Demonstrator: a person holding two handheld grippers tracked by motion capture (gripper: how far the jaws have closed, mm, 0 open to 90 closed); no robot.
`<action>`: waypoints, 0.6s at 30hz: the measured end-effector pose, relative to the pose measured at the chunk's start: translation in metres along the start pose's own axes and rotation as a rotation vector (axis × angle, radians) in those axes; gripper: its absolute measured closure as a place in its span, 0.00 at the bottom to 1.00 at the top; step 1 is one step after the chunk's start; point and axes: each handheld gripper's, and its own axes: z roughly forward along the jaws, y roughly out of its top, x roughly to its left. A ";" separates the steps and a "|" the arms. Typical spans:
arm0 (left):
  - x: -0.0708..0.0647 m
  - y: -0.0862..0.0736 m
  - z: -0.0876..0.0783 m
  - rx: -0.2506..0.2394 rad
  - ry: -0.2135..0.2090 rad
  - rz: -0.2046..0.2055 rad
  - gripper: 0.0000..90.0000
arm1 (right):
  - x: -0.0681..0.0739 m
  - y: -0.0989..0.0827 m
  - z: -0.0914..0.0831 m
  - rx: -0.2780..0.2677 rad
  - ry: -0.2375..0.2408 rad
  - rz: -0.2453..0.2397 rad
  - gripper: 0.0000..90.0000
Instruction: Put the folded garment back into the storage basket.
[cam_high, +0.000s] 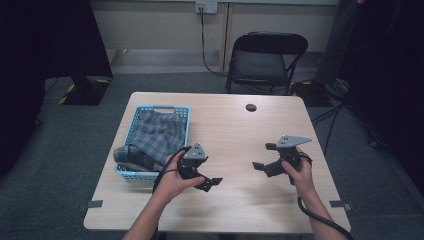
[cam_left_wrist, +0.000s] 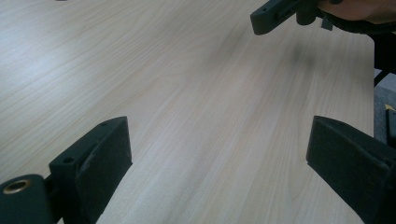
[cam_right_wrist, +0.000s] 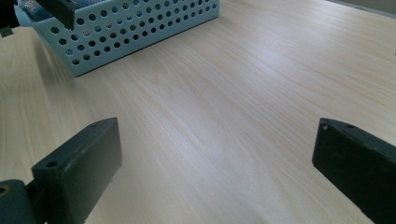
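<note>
High view: a light wooden desk (cam_high: 240, 130) carries a pale blue perforated basket (cam_high: 131, 173) at about nine o'clock from the desk's middle, and a plaid blue-grey cloth (cam_high: 159, 135) lies bunched inside it, one fold spilling over the basket's left rim. The left tongs (cam_high: 210, 182) are held above the desk just beside the basket's near right corner, at about seven o'clock from the desk's middle, with the person's left hand (cam_high: 172, 182) wrapped round the body and the jaws pointing toward three o'clock. The right tongs (cam_high: 260, 166) hover at about four o'clock from the middle, held by the right hand (cam_high: 300, 172), jaws pointing toward nine o'clock, so the two pairs face each other across a bare stretch of wood, well apart. Both pairs stand wide with nothing between the jaws: in the left gripper view the two black jaws spread to either side over plain wood grain, with the right tongs (cam_left_wrist: 261, 21) at one o'clock, and in the right gripper view the jaws are likewise spread, with the basket (cam_right_wrist: 140, 32) at eleven o'clock. A small dark round disc (cam_high: 251, 107) lies on the desk at twelve o'clock, and a black folding chair (cam_high: 265, 60) stands on the floor beyond the far edge.
</note>
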 end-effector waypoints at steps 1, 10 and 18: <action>0.000 0.000 0.001 -0.004 -0.003 -0.005 0.07 | -0.001 0.000 -0.001 -0.001 -0.002 0.001 0.01; 0.000 -0.004 0.010 -0.005 -0.018 -0.005 0.07 | -0.005 -0.004 -0.006 -0.009 -0.013 0.010 0.01; -0.003 -0.005 0.019 0.012 -0.030 0.003 0.07 | -0.008 -0.010 -0.008 0.014 -0.026 0.012 0.01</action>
